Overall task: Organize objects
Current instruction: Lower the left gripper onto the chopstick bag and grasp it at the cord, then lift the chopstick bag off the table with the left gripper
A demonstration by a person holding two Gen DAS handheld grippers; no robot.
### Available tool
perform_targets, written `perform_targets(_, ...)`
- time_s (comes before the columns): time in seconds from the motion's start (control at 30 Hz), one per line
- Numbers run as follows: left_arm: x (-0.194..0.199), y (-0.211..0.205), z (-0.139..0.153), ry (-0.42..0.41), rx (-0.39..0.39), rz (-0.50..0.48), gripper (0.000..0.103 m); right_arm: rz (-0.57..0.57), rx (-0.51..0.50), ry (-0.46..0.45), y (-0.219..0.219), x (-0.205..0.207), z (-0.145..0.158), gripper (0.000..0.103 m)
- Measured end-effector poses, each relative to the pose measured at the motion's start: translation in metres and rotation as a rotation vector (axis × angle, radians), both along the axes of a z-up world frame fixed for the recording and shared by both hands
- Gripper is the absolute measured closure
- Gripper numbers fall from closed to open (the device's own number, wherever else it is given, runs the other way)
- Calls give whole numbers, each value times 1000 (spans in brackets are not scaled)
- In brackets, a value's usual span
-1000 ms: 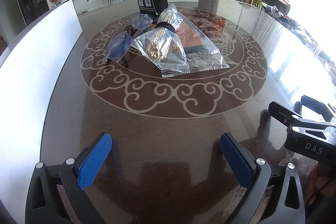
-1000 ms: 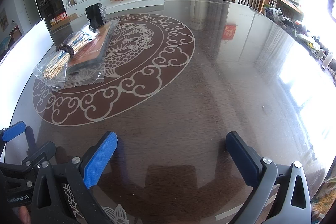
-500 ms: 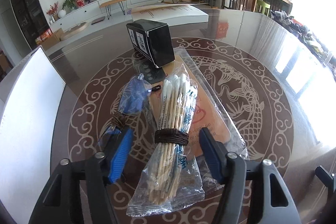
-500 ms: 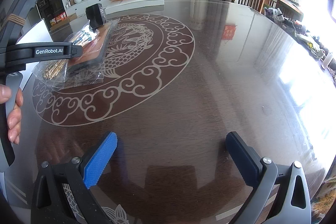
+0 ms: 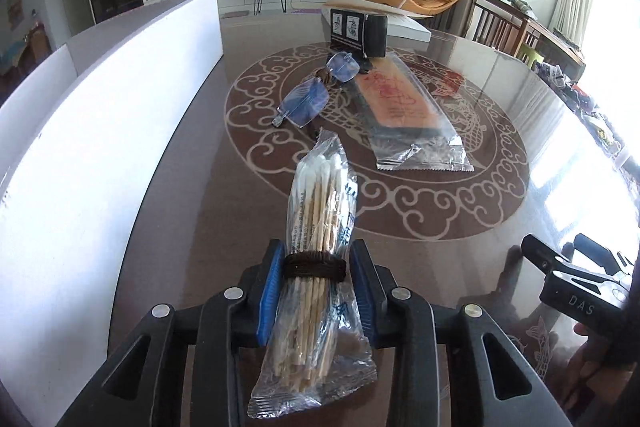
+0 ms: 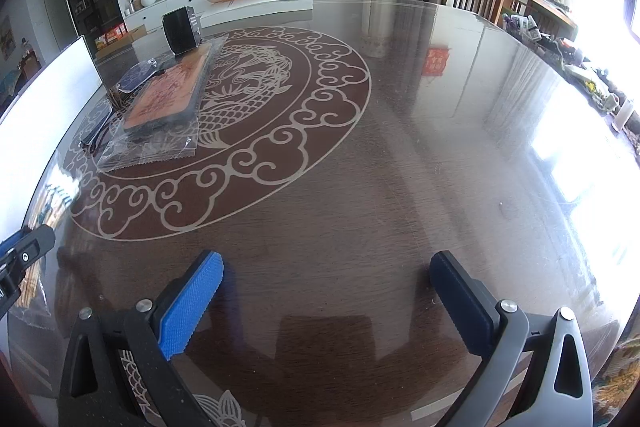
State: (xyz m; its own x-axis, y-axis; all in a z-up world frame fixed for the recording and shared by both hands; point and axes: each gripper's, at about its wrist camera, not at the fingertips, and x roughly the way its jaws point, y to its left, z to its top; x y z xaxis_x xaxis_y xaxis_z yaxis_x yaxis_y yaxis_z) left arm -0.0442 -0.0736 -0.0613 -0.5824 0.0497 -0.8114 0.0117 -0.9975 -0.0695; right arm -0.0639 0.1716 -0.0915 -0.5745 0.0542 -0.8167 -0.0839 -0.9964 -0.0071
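- While your left gripper (image 5: 316,291) is closing, pads pressing on the swab bag (image 5: 320,255) at its band, the bag hangs above the table (image 5: 192,187), long axis pointing away from you.
- Your right gripper (image 6: 326,301) stands open, empty.
- Glasses (image 5: 316,89) and packet (image 5: 404,103) lie well ahead.

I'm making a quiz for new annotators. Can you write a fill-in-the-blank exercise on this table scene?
1. The left tool grips a clear bag of cotton ____.
2. The band around the bag of swabs is ____ in colour.
3. The glasses lie between the orange packet and the ____ board.
4. The right tool holds ____.

Missing words: swabs; brown; white; nothing
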Motion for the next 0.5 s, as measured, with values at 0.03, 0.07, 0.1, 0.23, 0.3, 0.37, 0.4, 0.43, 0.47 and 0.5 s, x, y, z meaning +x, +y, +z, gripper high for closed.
perform_targets(0.03, -2, -4, -4, -18, 3, 7, 56, 0, 0, 0, 0, 0, 0, 0)
perform_targets(0.07, -4, -7, -6, -21, 9, 4, 52, 0, 0, 0, 0, 0, 0, 0)
perform_targets(0.1, -5, -9, -6, -13, 1, 3, 42, 1, 0, 0, 0, 0, 0, 0)
perform_targets(0.23, -16, 1, -14, -49, -84, -22, 14, 0, 0, 0, 0, 0, 0, 0)
perform_targets(0.3, -14, 1, -15, -33, -78, -25, 9, 1, 0, 0, 0, 0, 0, 0)
perform_targets(0.37, -13, -1, -18, -22, -78, -16, 0, 1, 0, 0, 0, 0, 0, 0)
perform_targets(0.4, -13, -2, -18, -17, -69, -11, 0, 0, 0, 0, 0, 0, 0, 0)
perform_targets(0.43, -13, -1, -18, -18, -76, -13, 0, 0, 0, 0, 0, 0, 0, 0)
perform_targets(0.47, -13, -1, -18, -17, -73, -12, 0, 0, 0, 1, 0, 0, 0, 0)
perform_targets(0.5, -13, -1, -18, -15, -73, -11, 0, 0, 0, 0, 0, 0, 0, 0)
